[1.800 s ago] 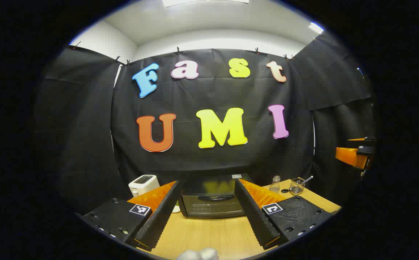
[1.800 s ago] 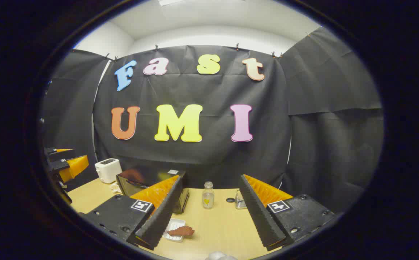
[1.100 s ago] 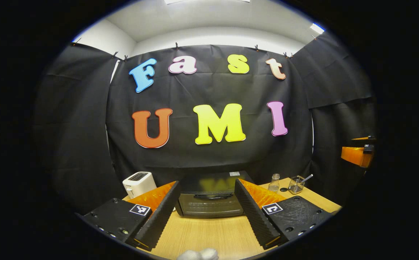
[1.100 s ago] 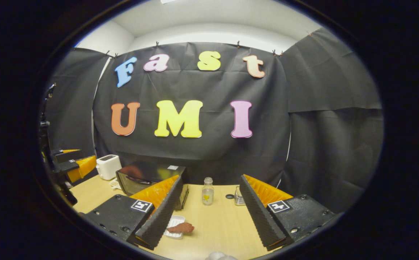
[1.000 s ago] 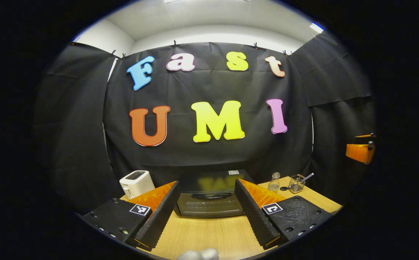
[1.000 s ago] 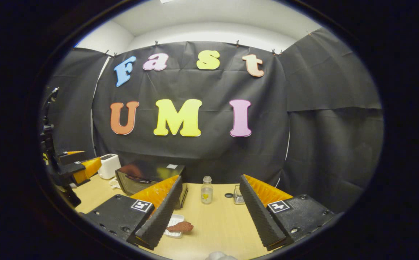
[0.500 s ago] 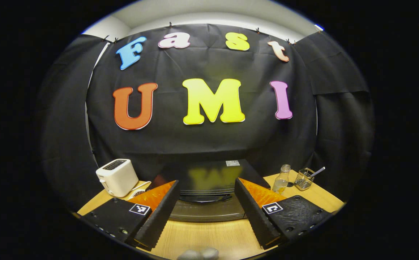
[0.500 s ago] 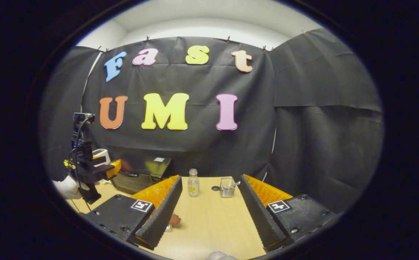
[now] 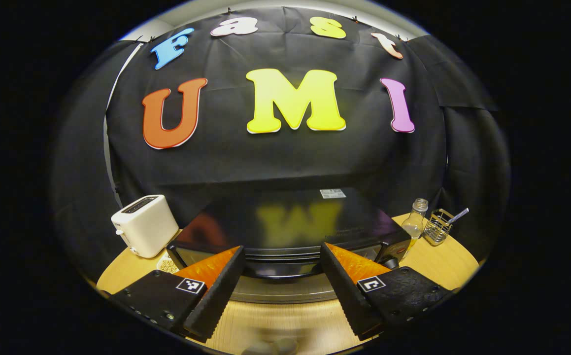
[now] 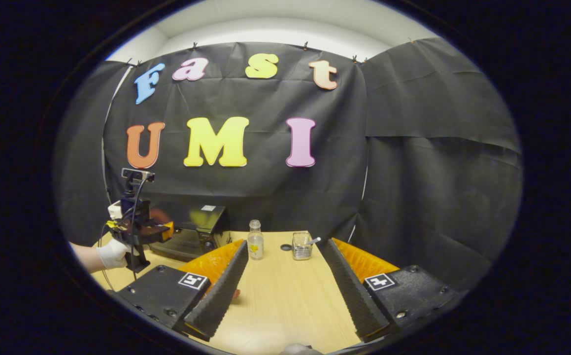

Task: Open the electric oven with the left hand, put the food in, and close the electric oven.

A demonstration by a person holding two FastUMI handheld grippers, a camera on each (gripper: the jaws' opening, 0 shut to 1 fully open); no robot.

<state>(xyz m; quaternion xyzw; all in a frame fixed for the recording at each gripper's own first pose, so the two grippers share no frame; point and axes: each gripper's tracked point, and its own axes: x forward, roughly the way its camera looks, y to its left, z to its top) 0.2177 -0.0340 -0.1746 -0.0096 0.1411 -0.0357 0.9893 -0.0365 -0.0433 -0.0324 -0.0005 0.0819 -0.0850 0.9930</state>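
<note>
The black electric oven (image 9: pixel 285 222) stands on the wooden table (image 9: pixel 275 325) with its door closed. Its curved door handle (image 9: pixel 280 272) lies right in front of my left gripper (image 9: pixel 281 249), which is open and spans it without touching. In the right gripper view the oven (image 10: pixel 191 229) sits at the back left, and a white-gloved hand (image 10: pixel 110 254) holds the left gripper (image 10: pixel 145 230) at its front. My right gripper (image 10: pixel 284 244) hangs open over the table with nothing in it. A brown bit of the food (image 10: pixel 236 294) peeks out beside its left finger.
A white toaster (image 9: pixel 145 224) stands left of the oven. To the oven's right are a small glass bottle (image 9: pixel 416 222) and a wire holder (image 9: pixel 438 226) with a utensil in it. The bottle (image 10: pixel 254 240) and holder (image 10: pixel 302 245) stand ahead of the right gripper.
My left gripper has moved forward and down to the oven's front, so the oven looms much larger. The right gripper view has swung right, and the food is now mostly hidden behind its left finger.
</note>
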